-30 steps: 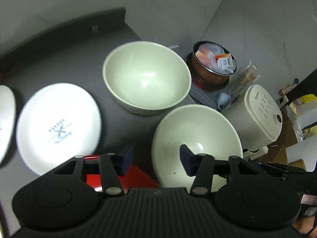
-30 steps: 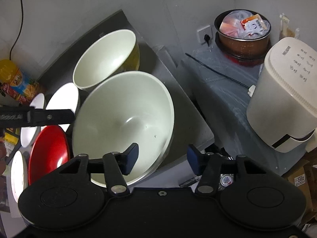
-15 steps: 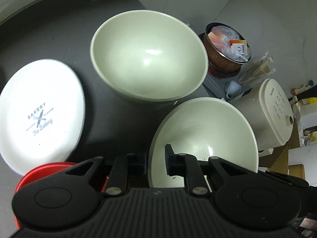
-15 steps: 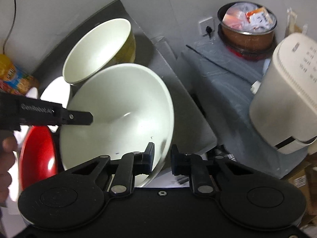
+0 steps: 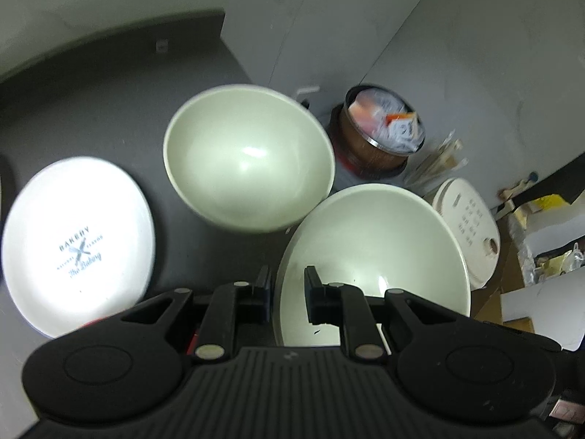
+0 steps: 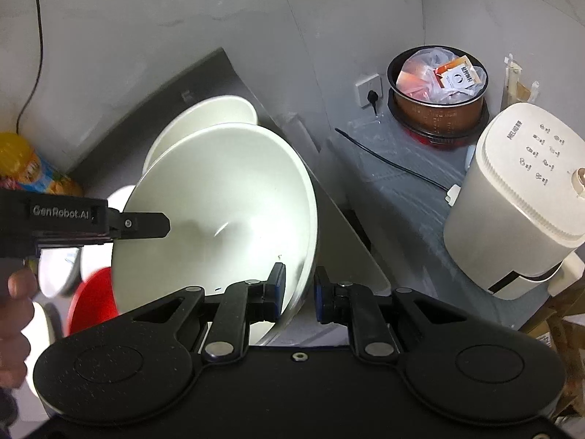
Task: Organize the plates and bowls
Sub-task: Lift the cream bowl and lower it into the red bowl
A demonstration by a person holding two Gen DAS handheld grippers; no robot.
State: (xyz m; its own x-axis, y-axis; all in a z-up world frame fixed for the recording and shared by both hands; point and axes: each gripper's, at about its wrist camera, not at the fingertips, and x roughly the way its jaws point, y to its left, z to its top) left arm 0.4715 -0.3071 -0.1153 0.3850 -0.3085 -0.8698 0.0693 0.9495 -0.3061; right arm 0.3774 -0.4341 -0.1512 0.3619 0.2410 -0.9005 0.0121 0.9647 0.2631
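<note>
Wide pale bowl, tilted, held above the dark counter at its right end, one gripper on each side of its rim. Left gripper clamps the left rim, one finger inside and one outside; a hand grips its handle, arm level. Right gripper pinches the near-right rim. Second bowl sits behind it; white plate lies left, red dish below.

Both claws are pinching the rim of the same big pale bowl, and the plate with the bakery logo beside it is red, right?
Not quite: the bakery plate is white, as the left wrist view shows. The rest holds: the left claw and right claw each pinch the pale bowl at its rim.
</note>
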